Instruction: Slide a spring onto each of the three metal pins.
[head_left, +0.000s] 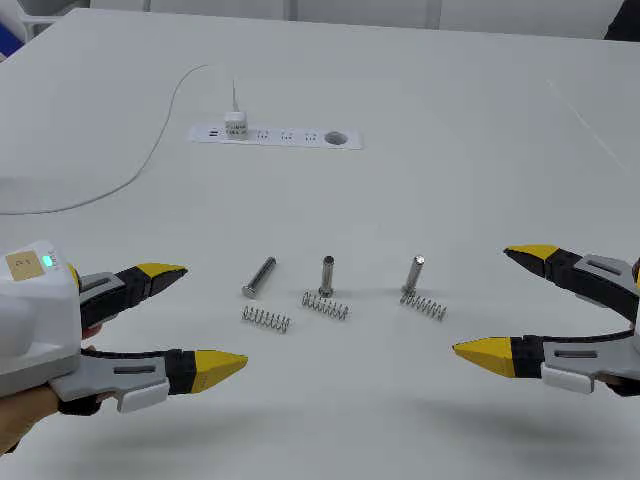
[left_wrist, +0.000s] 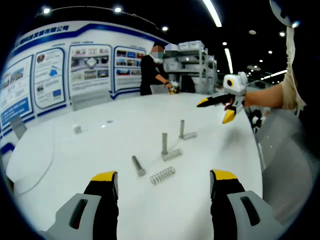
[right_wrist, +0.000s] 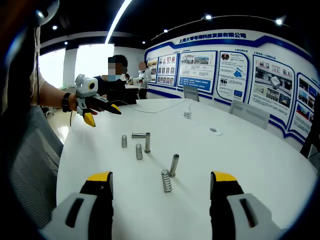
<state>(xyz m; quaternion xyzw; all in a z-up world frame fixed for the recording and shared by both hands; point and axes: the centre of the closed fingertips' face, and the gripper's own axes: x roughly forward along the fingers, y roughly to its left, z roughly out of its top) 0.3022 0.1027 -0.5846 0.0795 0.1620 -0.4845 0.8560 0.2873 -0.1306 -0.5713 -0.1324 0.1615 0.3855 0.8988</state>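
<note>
Lighting: bright, even, coming from overhead.
Above the white table (head_left: 420, 90), ceiling strips (left_wrist: 212, 12) and spotlights (right_wrist: 278, 21) are shining down, leaving its top glowing near washed-out; faint soft shadows are falling on the table beneath the right gripper (head_left: 483, 300). Both gripper views are bending strongly at their edges, and the room beyond the table is softening slightly.

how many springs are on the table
3: left spring in front of the left pin, middle spring by the middle pin, right spring by the right pin, all loose on the table.
</note>
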